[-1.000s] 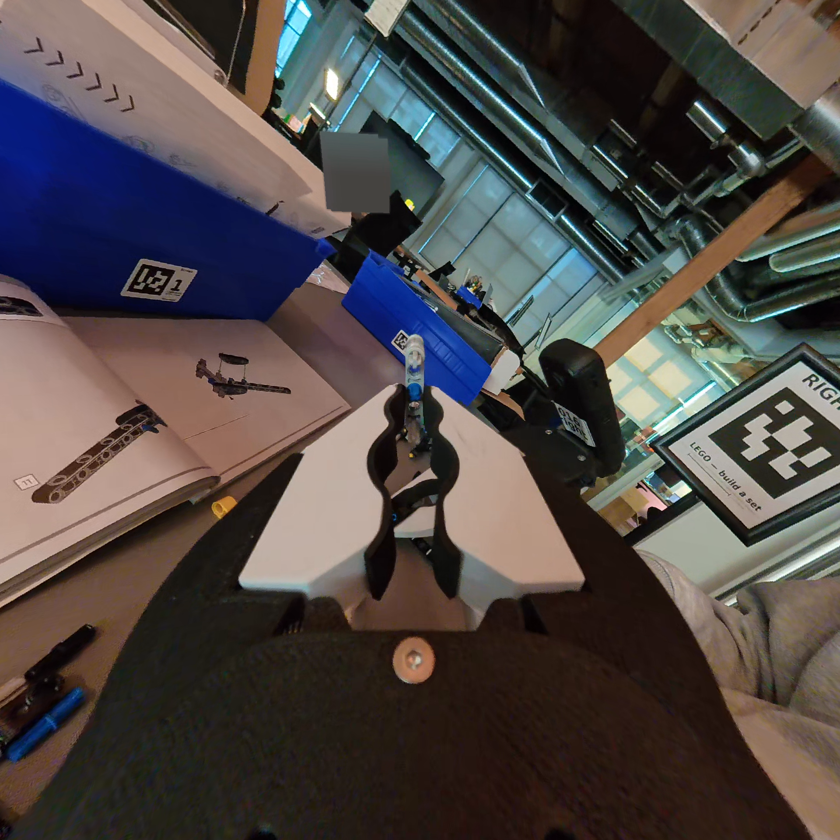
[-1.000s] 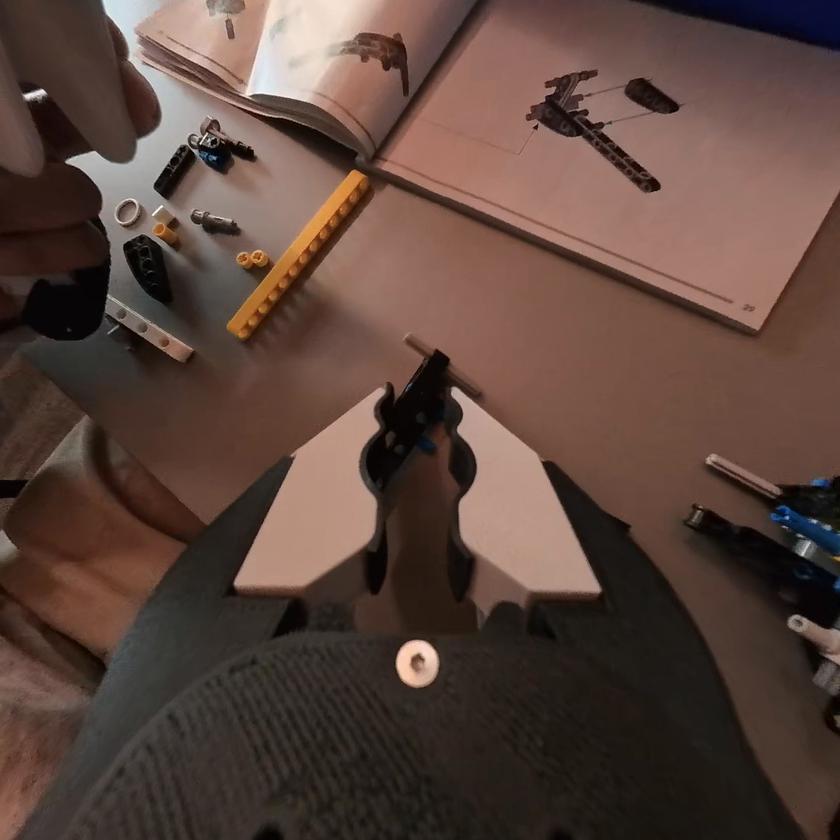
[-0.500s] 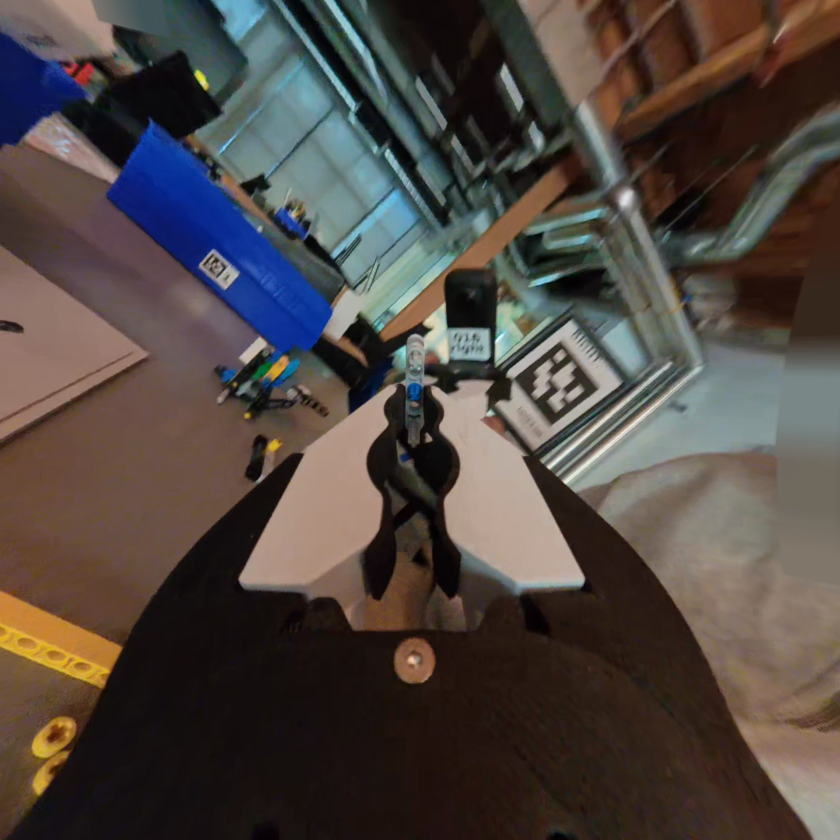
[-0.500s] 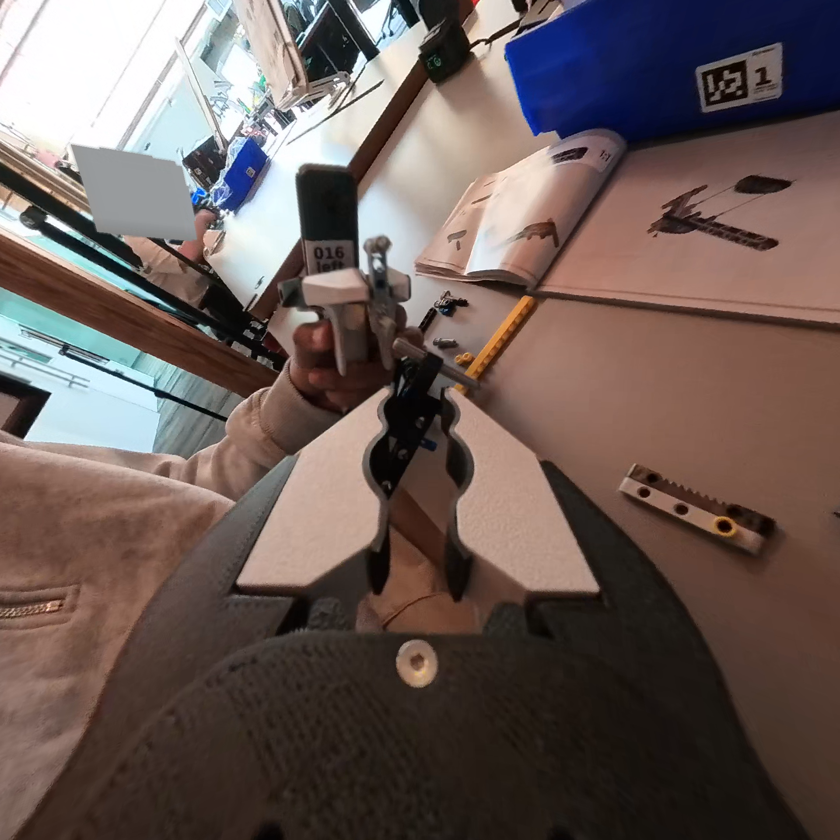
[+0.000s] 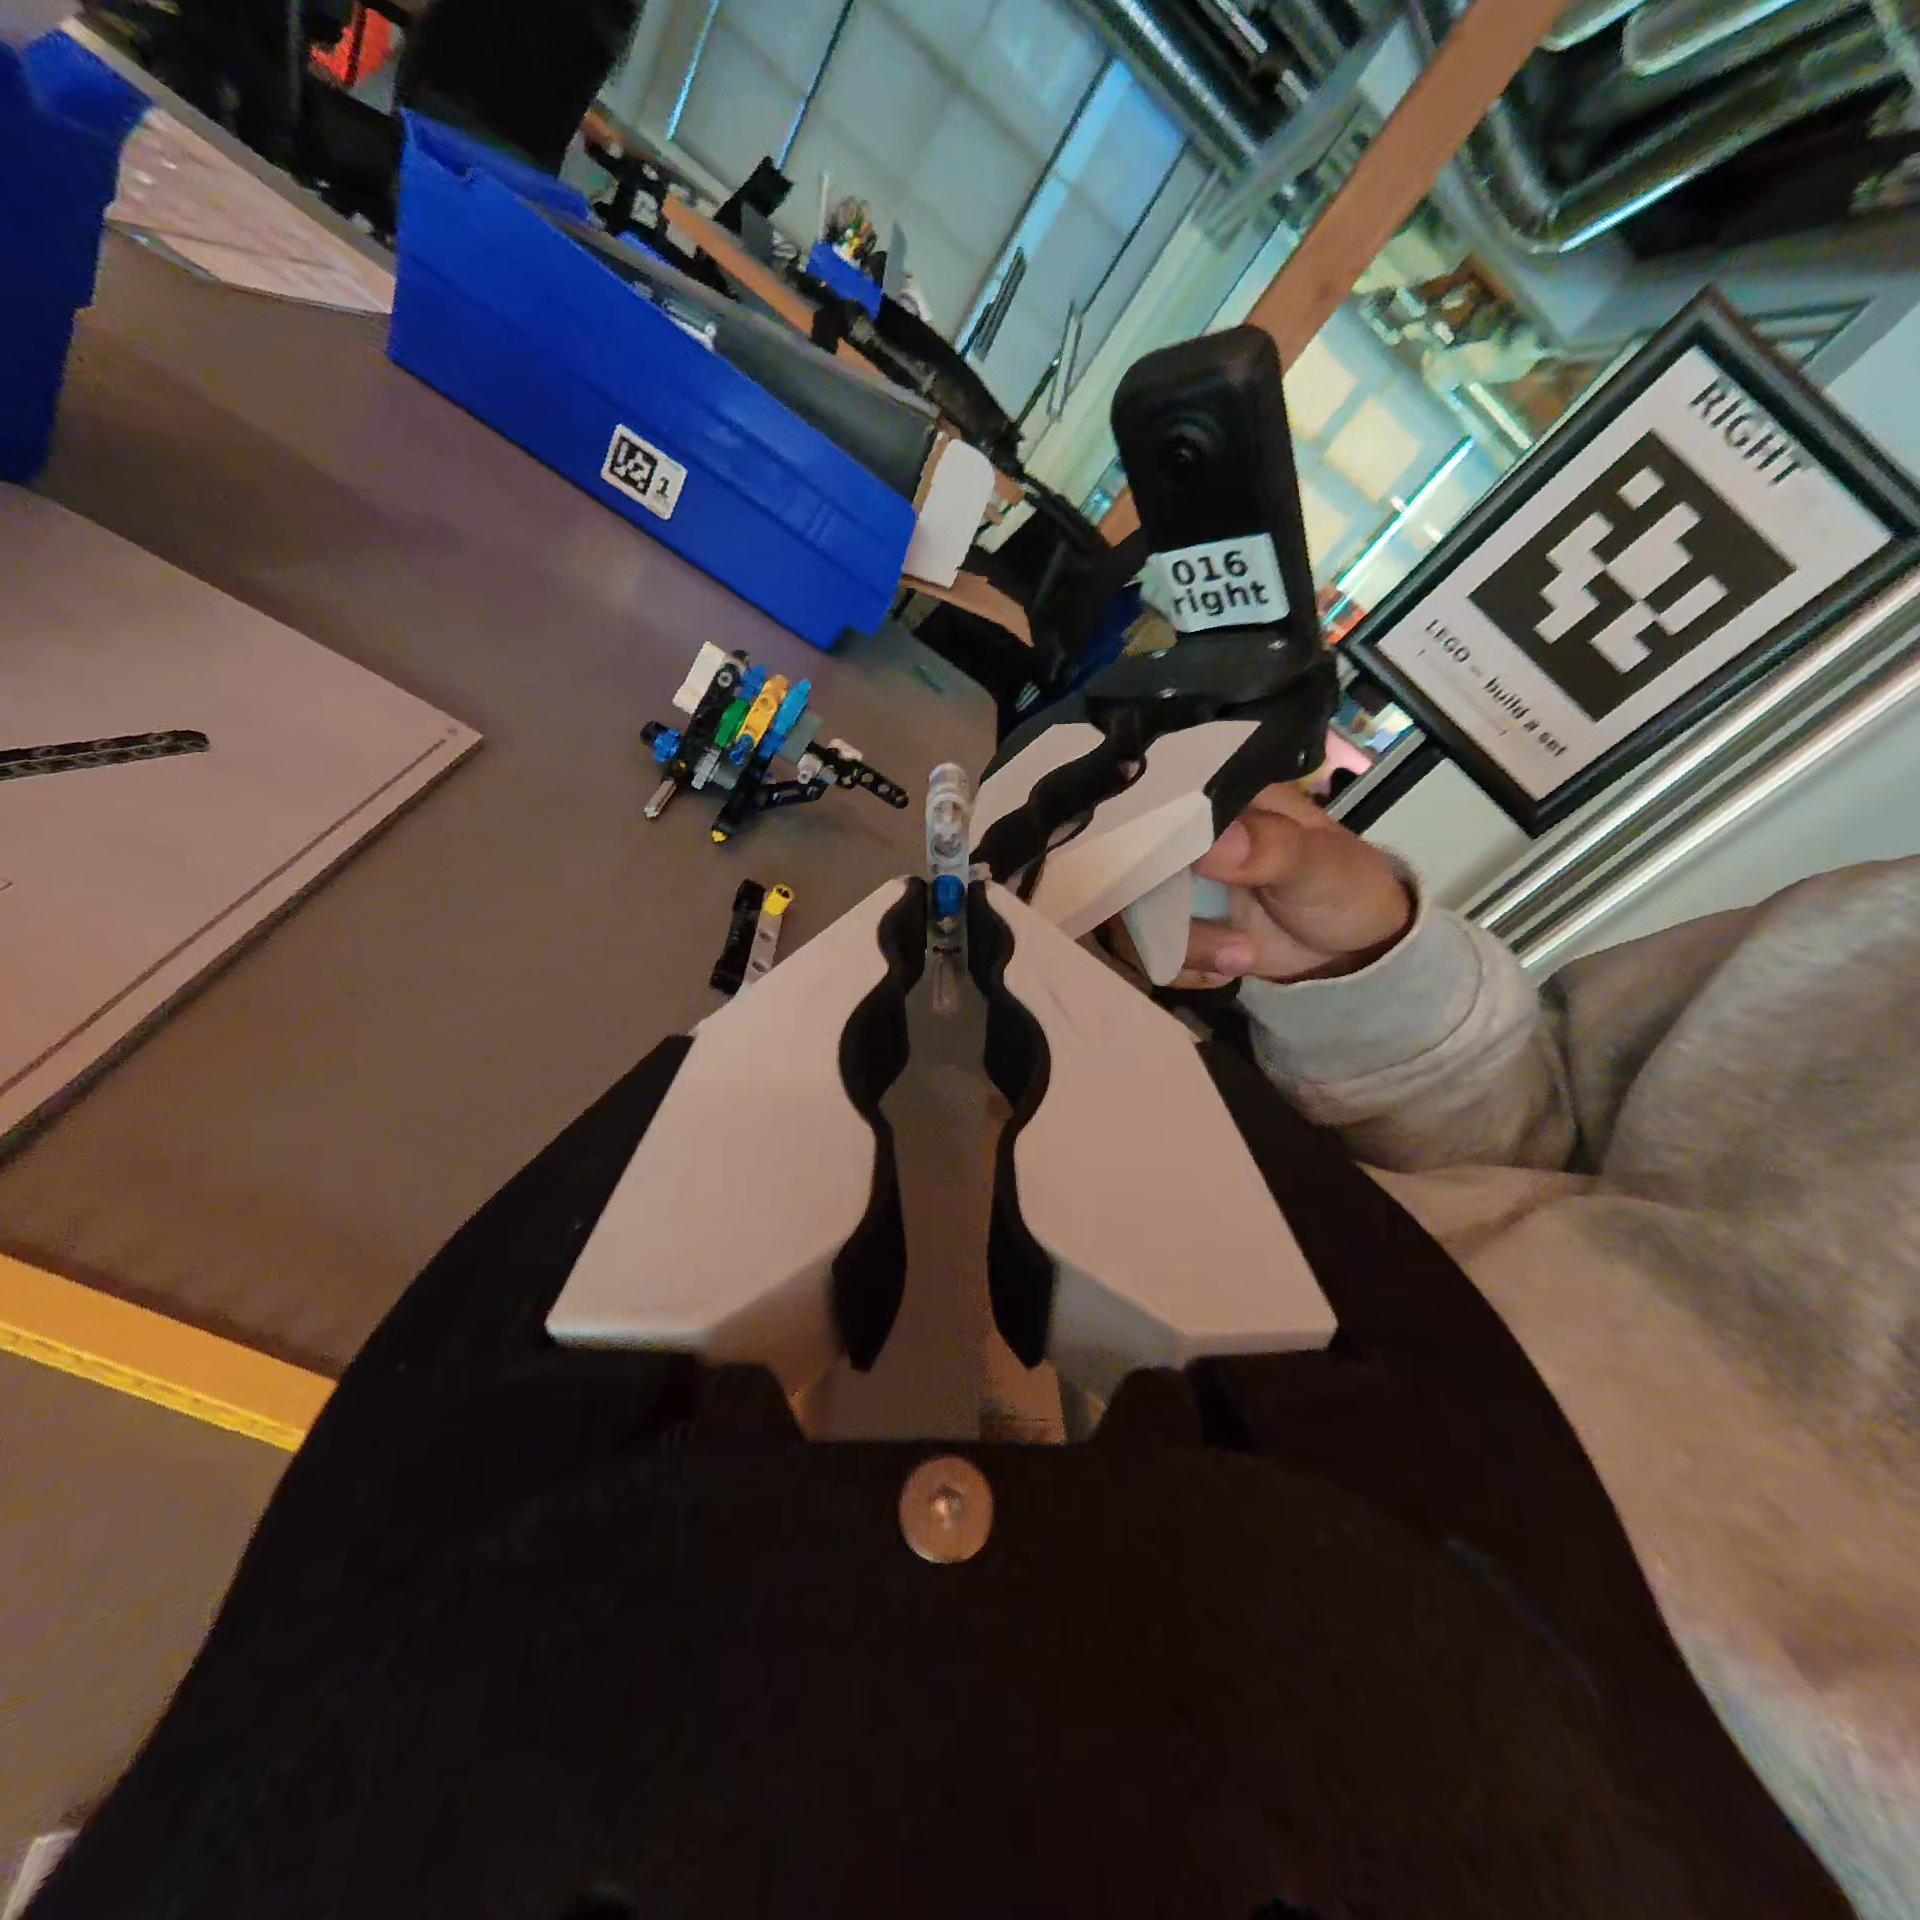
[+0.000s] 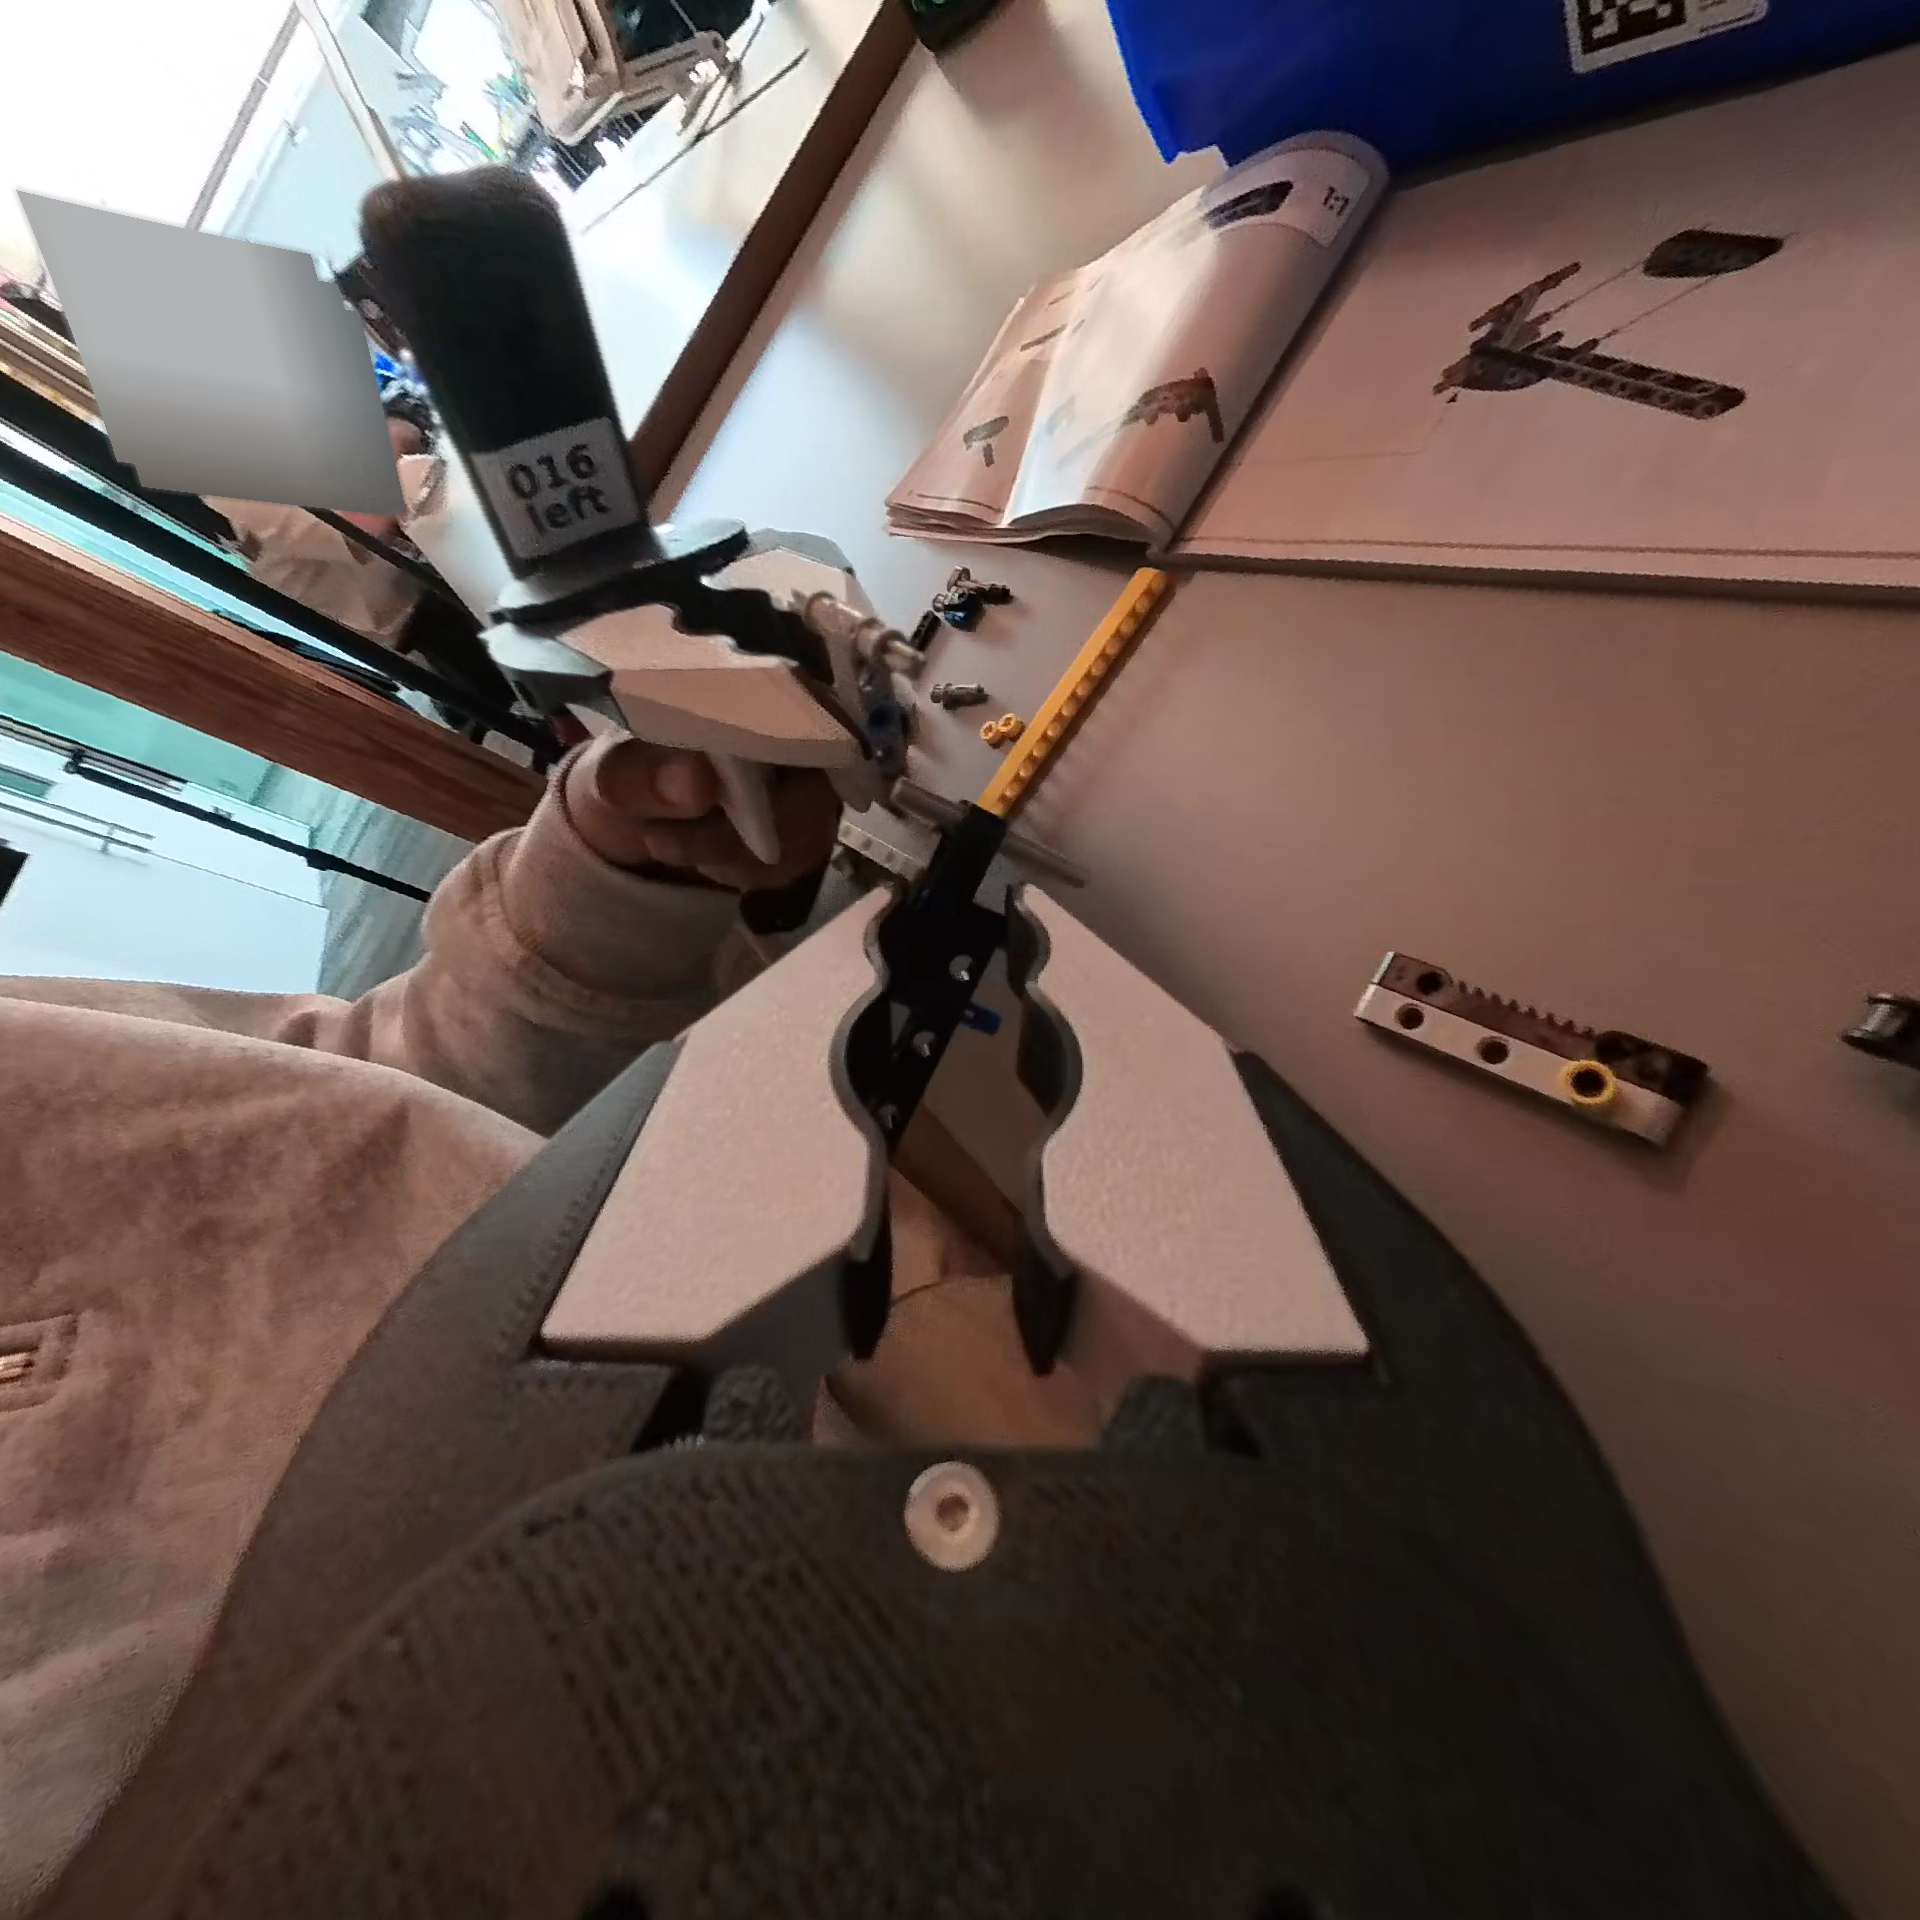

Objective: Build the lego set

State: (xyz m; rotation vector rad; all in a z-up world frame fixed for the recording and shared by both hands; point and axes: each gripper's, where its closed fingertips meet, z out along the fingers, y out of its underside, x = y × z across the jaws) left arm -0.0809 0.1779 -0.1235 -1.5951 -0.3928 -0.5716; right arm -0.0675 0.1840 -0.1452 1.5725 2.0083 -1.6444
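Left wrist view, from its left edge: an open white instruction booklet [image 5: 208, 790] lies on the grey-brown tabletop [image 5: 416, 987], with a blue plastic bin [image 5: 623, 416] behind it. Further right, a small multicoloured lego assembly [image 5: 743, 743] sits on the table, and a short black-and-white piece [image 5: 750, 933] lies nearer the camera. At centre the left gripper [image 5: 945, 894] is clenched on a slim light-grey lego beam with a blue pin [image 5: 945, 842], which stands up past the fingertips. Just beyond it to the right, the right gripper [image 5: 1081, 821] is held in a hand [image 5: 1288, 904] with a beige sleeve.

Right wrist view, left to right: the left gripper [image 6: 868, 717] hangs above the table with its grey piece. At centre the right gripper [image 6: 961, 904] grips a black holed lego beam carrying a grey axle [image 6: 966, 883]. A long yellow holed beam [image 6: 1081, 686] lies behind, and a white toothed rack piece [image 6: 1517, 1049] lies to the right.
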